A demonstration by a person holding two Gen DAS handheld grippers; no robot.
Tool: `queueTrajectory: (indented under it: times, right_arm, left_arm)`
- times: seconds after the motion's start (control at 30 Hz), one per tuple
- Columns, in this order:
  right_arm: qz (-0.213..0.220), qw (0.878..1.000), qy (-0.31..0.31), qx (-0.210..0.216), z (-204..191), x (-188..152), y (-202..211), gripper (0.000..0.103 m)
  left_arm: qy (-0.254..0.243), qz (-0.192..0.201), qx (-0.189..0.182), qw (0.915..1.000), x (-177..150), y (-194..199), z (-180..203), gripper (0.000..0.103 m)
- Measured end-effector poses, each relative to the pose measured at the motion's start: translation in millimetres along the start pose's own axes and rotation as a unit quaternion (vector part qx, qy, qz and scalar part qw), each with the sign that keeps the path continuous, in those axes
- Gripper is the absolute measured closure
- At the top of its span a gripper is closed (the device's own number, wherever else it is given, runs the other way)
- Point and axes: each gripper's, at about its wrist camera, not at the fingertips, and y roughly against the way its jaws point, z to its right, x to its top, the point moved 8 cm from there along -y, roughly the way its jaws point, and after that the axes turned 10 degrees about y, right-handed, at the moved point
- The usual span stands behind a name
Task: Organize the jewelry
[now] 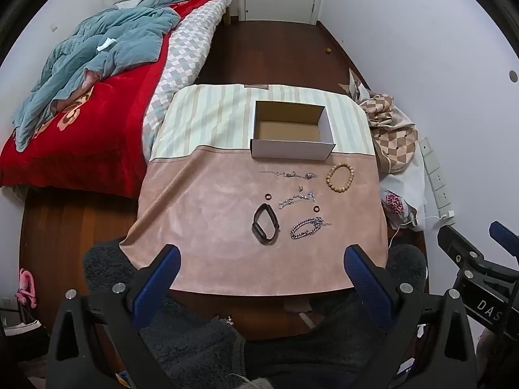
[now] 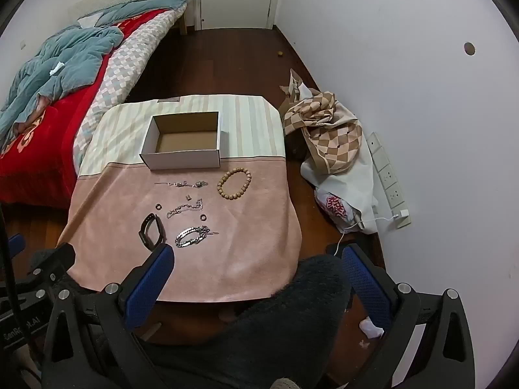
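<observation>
A low table [image 1: 227, 259] [image 2: 253, 259] under a pink and striped cloth carries an empty white cardboard box [image 1: 292, 150] [image 2: 183, 160] at its far side. In front of the box lie a wooden bead bracelet [image 1: 340, 178] [image 2: 234, 183], a black wristband [image 1: 265, 227] [image 2: 150, 230], a chunky silver chain bracelet [image 1: 306, 228] [image 2: 191, 237], thinner silver chains [image 1: 293, 201] [image 2: 183, 209] and two small dark rings [image 1: 267, 196] [image 1: 316, 209]. My left gripper [image 1: 261, 256] hangs open above the table's near edge. My right gripper [image 2: 258, 256] is open too, over the near right corner. Neither holds anything.
A bed [image 1: 81, 113] with red cover and blue quilt stands to the left. A checkered cloth bundle [image 2: 327, 129] and a plastic bag [image 2: 337, 210] lie on the floor to the right, by wall sockets [image 2: 387, 178]. The person's dark fuzzy trousers [image 1: 292, 340] fill the foreground.
</observation>
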Motion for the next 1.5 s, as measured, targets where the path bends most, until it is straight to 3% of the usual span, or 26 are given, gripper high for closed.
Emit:
queueTrajectory:
  times: [0.43, 1.5]
  right_arm:
    - [0.0, 1.0, -0.001, 0.005, 3.7, 0.9, -0.5, 0.0]
    - [0.005, 1.0, 0.001, 0.005, 3.6, 0.2, 9.2, 0.0]
  left_arm:
    - [-0.005, 0.011, 0.007, 0.9999, 16.4, 14.1, -11.7, 0.0]
    - [-0.002, 0.02, 0.013, 0.9997, 7.7, 10.2, -5.5, 0.0]
